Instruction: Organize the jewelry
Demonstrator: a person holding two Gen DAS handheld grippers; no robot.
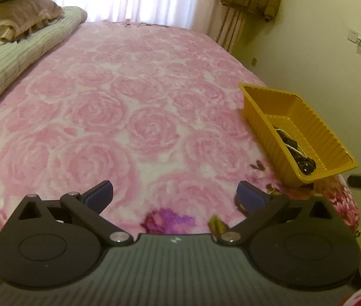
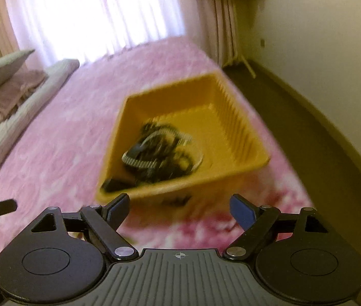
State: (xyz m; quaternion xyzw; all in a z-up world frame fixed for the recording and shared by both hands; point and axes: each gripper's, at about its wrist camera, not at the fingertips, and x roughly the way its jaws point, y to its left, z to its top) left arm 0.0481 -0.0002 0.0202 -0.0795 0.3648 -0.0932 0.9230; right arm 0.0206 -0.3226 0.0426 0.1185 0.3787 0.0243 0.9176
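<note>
Holding jewelry [image 2: 160,150], one yellow tray [image 2: 234,117], two empty claws

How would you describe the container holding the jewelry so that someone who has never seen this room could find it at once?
Start at the bed with the pink rose-patterned blanket and go to its edge on the side facing the cream wall. There sits a yellow ribbed plastic tray, rectangular and open-topped. It is the only container on the bed and holds a tangle of dark and silvery jewelry.

no readable text, labels or numbers anywhere
</note>
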